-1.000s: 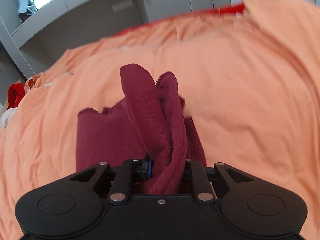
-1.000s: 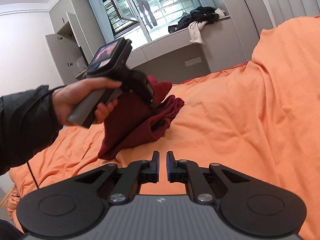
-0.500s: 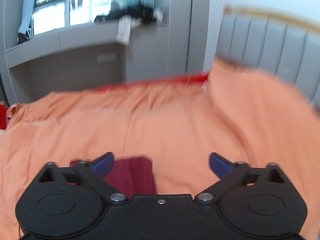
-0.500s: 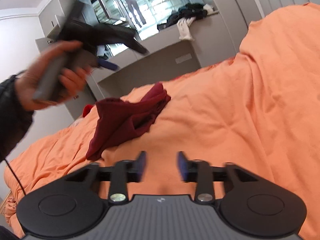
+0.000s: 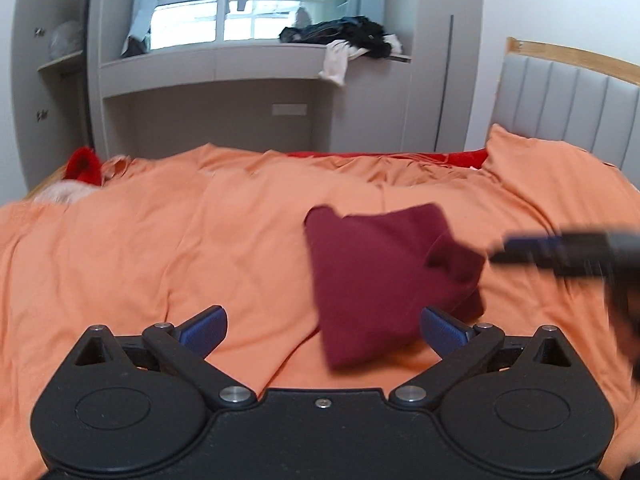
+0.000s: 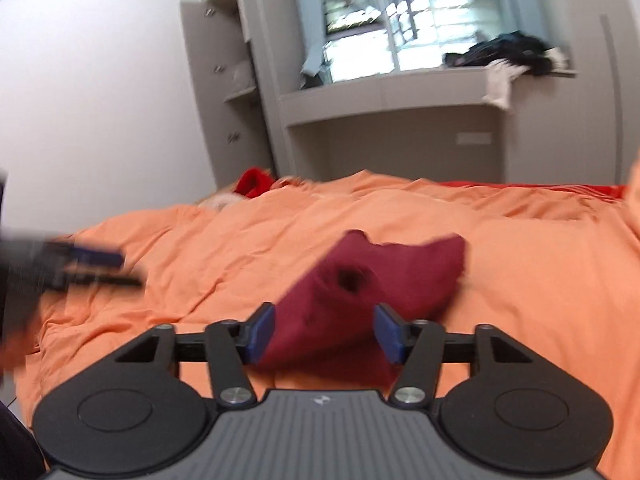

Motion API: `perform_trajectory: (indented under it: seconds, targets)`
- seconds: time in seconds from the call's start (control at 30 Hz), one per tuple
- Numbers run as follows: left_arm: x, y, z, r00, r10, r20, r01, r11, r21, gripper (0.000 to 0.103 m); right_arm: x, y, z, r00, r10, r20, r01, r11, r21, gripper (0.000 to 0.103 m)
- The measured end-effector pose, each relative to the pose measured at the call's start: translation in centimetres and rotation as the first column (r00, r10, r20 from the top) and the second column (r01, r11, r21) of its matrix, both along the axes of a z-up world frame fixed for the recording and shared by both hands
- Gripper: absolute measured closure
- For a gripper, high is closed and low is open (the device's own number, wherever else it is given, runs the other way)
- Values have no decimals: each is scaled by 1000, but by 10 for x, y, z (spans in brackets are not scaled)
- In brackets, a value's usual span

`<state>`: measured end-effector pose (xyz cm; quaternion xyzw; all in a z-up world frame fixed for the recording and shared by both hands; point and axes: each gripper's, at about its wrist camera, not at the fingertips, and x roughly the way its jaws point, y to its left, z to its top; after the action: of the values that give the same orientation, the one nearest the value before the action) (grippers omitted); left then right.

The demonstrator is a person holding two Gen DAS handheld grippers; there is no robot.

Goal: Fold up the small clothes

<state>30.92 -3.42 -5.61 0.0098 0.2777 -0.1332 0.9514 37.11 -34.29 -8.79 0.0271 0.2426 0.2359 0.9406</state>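
Note:
A small dark red garment [image 5: 384, 276] lies crumpled on the orange bedcover [image 5: 200, 248]. My left gripper [image 5: 322, 326] is wide open and empty, just short of the garment's near left edge. My right gripper [image 6: 324, 334] is open, its blue pads on either side of the garment's [image 6: 372, 280] near end, not closed on it. The right gripper also shows blurred at the right of the left wrist view [image 5: 568, 252]. The left gripper shows blurred at the left of the right wrist view [image 6: 76, 266].
A red and white item [image 5: 80, 172] lies at the bed's far left corner. A grey padded headboard [image 5: 568, 96] stands on the right. A grey window ledge [image 5: 256, 56] with dark clothes [image 5: 344, 34] is beyond the bed. Grey shelves [image 6: 228, 88] stand at the far left.
My left gripper let go of the red garment, opened wide and pulled back. The garment dropped onto the bedcover. My right gripper opened and moved in around its near end.

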Motion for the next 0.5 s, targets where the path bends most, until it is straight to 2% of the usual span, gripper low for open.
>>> perform_trajectory:
  seconds: [0.07, 0.13, 0.2, 0.23, 0.3, 0.4, 0.5]
  targets:
    - [5, 6, -8, 1000, 18, 1, -18, 1000, 2, 1, 28, 16, 10, 997, -8, -75, 4, 999, -45, 46]
    - [14, 8, -16, 1000, 27, 2, -27, 1000, 7, 1, 56, 30, 11, 982, -15, -186, -3, 996, -93, 53]
    - [21, 5, -21, 1000, 21, -2, -21, 1000, -2, 1, 76, 35, 8, 954, -38, -296, 4, 993, -117, 93]
    - [23, 8, -23, 1000, 19, -7, -19, 1000, -16, 1, 80, 33, 7, 945, -49, -323, 14, 994, -109, 92]
    - [25, 9, -26, 1000, 13, -22, -14, 999, -45, 1, 80, 23, 9, 946, -45, -320, 35, 999, -38, 95]
    - [26, 10, -31, 1000, 3, -30, -5, 998, -66, 1, 61, -5, 14, 967, -9, -254, 48, 988, 148, 95]
    - [24, 12, -32, 1000, -4, -31, 2, 997, -71, 1, 28, -43, -6, 987, -13, -163, 74, 924, 376, 95]
